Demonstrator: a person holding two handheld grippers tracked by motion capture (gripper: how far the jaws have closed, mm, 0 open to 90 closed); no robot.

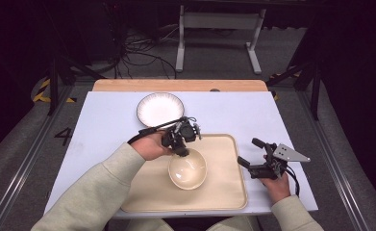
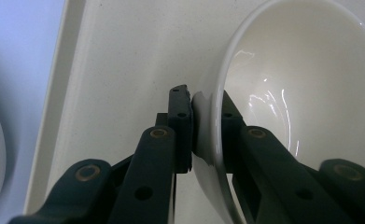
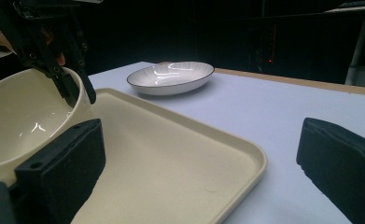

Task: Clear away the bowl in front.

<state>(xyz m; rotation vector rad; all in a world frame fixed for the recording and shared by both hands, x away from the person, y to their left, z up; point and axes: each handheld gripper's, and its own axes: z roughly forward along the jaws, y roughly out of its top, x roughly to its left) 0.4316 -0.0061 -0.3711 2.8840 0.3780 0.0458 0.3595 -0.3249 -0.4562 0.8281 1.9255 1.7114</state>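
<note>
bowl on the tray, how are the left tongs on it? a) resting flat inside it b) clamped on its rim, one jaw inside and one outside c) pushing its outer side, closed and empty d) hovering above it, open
b: in the left gripper view the left tongs pinch the rim of the bowl, one jaw inside and one outside, over the tray.

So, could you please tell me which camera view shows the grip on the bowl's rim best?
The left gripper view: the left tongs clamp the bowl wall, one pad outside, one inside. The high view shows them at its far rim, small. The right gripper view shows the grip from the side.
</note>
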